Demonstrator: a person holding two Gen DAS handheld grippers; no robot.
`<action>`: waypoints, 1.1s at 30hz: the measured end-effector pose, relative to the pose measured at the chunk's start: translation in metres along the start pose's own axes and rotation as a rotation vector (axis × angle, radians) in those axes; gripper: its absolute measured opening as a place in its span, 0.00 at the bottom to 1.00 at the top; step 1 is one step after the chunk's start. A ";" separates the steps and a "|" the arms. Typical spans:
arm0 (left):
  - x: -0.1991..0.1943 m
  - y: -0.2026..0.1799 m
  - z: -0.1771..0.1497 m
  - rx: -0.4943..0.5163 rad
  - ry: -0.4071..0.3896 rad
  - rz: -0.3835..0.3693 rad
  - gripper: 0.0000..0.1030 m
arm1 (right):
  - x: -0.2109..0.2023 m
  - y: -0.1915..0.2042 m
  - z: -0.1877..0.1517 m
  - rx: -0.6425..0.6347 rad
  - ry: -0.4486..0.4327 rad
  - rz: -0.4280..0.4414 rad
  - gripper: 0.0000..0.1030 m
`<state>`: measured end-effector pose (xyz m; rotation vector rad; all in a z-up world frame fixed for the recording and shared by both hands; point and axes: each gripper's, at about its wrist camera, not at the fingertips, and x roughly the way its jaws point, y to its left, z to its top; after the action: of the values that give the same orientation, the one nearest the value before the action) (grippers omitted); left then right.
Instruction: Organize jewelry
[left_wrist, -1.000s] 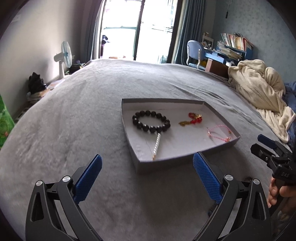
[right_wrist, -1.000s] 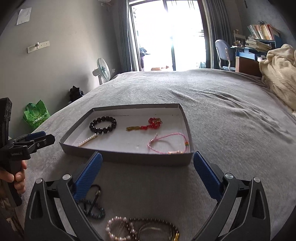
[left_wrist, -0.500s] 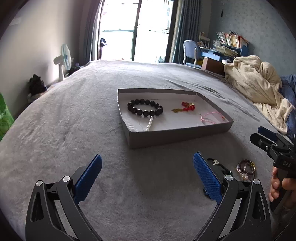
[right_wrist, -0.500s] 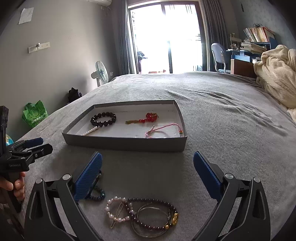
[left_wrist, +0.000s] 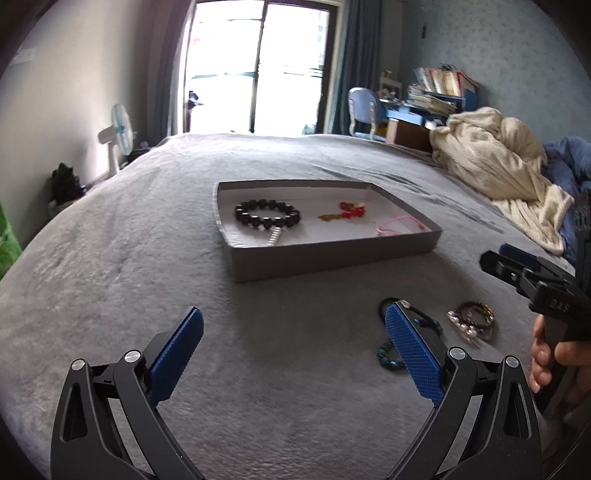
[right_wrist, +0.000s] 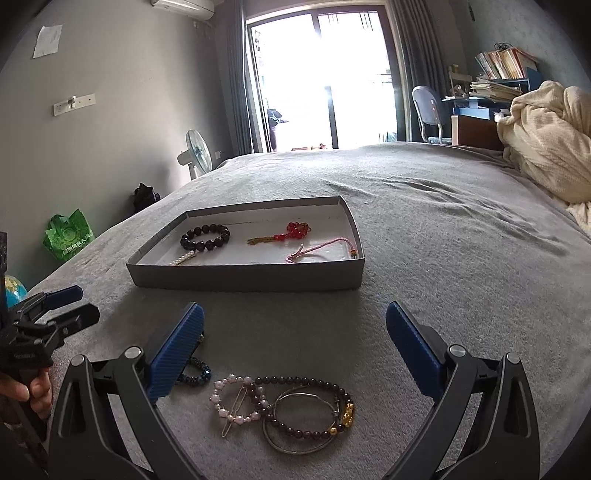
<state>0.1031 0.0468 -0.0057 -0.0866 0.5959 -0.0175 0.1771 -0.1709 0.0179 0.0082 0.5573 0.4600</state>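
Jewelry lies in two groups on the grey bedspread (right_wrist: 443, 229): some pieces inside a shallow grey cardboard tray (right_wrist: 243, 277), the rest loose on the cover in front of the tray's near wall.

Inside the tray, a dark beaded bracelet (right_wrist: 205, 236) sits toward its left end, with a short strand of pearls (right_wrist: 183, 257) just in front of it, near the front-left corner. A red bead charm with a gold tassel (right_wrist: 284, 233) lies at the middle, and a pink cord bracelet (right_wrist: 321, 249) lies near the right wall.

Outside the tray, a pearl bracelet (right_wrist: 236, 400) with a gold hair clip (right_wrist: 233, 413) across it touches a long dark bead bracelet with gold beads (right_wrist: 306, 410), which overlaps a thin silver bangle (right_wrist: 295, 424). A dark blue-green beaded bracelet (right_wrist: 194, 371) lies just to their left, partly behind the right gripper's left finger.

The right gripper (right_wrist: 294, 343) hangs above this loose pile with its blue pads (right_wrist: 177, 350) spread wide and nothing between them. The left gripper (left_wrist: 293, 352) is likewise spread wide and holds nothing, over bare bedspread left of the pile. A crumpled cream blanket (right_wrist: 546, 144) lies at the bed's far right edge.
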 end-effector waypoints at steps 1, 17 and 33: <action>0.000 -0.003 0.000 0.011 -0.001 -0.013 0.95 | -0.001 0.000 -0.001 -0.001 0.000 -0.001 0.95; 0.040 -0.056 -0.015 0.185 0.245 -0.158 0.54 | -0.002 -0.001 -0.005 0.018 0.017 -0.005 0.95; 0.024 -0.037 -0.015 0.147 0.215 -0.217 0.14 | 0.005 0.028 -0.007 -0.096 0.061 0.034 0.95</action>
<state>0.1152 0.0083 -0.0283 -0.0058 0.7957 -0.2841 0.1654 -0.1441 0.0130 -0.0880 0.5953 0.5211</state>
